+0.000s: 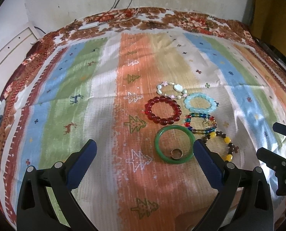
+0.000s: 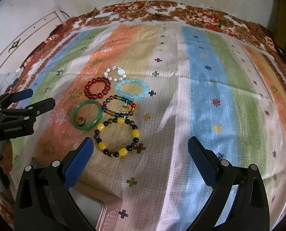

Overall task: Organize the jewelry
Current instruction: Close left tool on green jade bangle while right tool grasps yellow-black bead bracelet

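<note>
jewelry sat bunched mid-cloth: green bangle with a small ring lying inside it, red bead bracelet, pale blue one, a shell bracelet, a multicolour bead bracelet and a brown-and-yellow bracelet all touching or just beside each other. left tool was spread wide, gripping nothing, its right finger hiding part of the brown-and-yellow one. right tool was also released, over open striped cloth with plenty of room rightward. a pinkish box was cut off at the bottom. "genrobot.ai" was readable on the left tool's body.
</note>
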`<state>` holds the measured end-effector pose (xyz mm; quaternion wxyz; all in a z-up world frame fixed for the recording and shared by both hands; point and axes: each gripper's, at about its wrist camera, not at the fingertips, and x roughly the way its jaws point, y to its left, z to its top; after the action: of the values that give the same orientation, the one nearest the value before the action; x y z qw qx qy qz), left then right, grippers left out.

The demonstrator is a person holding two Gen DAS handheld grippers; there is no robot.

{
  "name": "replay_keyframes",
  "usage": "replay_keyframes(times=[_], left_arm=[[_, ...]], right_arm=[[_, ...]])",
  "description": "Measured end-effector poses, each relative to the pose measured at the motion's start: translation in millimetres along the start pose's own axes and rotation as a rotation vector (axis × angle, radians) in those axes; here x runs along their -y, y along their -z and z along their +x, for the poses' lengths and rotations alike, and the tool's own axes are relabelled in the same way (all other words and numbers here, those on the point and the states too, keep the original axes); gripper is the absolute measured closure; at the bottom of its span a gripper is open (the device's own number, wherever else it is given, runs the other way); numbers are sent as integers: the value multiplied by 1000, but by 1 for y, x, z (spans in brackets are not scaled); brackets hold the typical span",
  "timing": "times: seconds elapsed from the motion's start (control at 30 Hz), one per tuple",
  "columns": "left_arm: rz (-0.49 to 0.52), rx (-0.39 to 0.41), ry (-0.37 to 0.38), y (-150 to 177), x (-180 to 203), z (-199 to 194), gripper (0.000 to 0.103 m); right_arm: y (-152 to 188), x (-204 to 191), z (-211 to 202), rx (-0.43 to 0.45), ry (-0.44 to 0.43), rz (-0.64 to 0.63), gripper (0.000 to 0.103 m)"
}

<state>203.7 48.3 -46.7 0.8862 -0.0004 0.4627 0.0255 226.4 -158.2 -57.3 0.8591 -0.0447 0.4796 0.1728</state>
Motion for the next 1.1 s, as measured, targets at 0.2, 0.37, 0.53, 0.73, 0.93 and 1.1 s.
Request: replay_keyframes(times=[0.2,0.37,0.53,0.73,0.93,1.1], left_arm=[[-7,-51,3,-5,-2,18,6],[-10,-93,3,-9,-7,37,6],[-21,-130,18,-11,-7,51,6],[-9,-160,28,-11,-5,61,6],[-8,-201,19,-10,-3,76,13],[15,-238,15,-8,-1,88,21]], right_arm=[[-6,1,16,-40,16,-4,4],[-11,0,28,-65,28,-16,4],[-14,1,41,-96,36,-25,4],[-15,0,52,-125,40,-38,4],[-15,-2,63,-150,44,-53,4],[-15,-5,78,-189,52,-67,11]])
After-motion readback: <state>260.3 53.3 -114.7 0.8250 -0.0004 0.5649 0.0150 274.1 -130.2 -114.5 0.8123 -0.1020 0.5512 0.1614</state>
